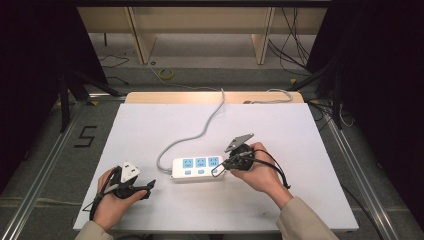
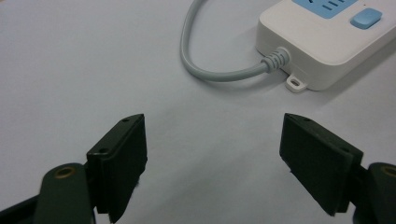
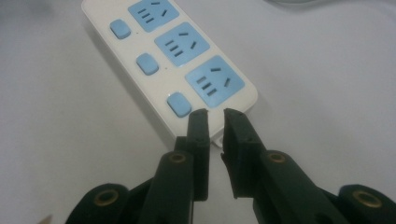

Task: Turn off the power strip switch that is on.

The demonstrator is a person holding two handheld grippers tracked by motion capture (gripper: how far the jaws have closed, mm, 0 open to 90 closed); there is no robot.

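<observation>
power strip (image 3: 173, 60) end just past right gripper (image 3: 215, 114) fingers (image 3: 198, 126), nothing gripped

A power strip (image 1: 196, 168) lies flat on the table (image 1: 150, 125), near its middle and toward the person's side. Its cord (image 1: 200, 132) leaves the strip's left end, loops, then runs back over the far edge. The left gripper (image 1: 148, 187) rests on the table left of the strip and nearer the person (well apart from it). The right gripper (image 1: 218, 170) sits at the strip's right end, its tips just over that end.
</observation>
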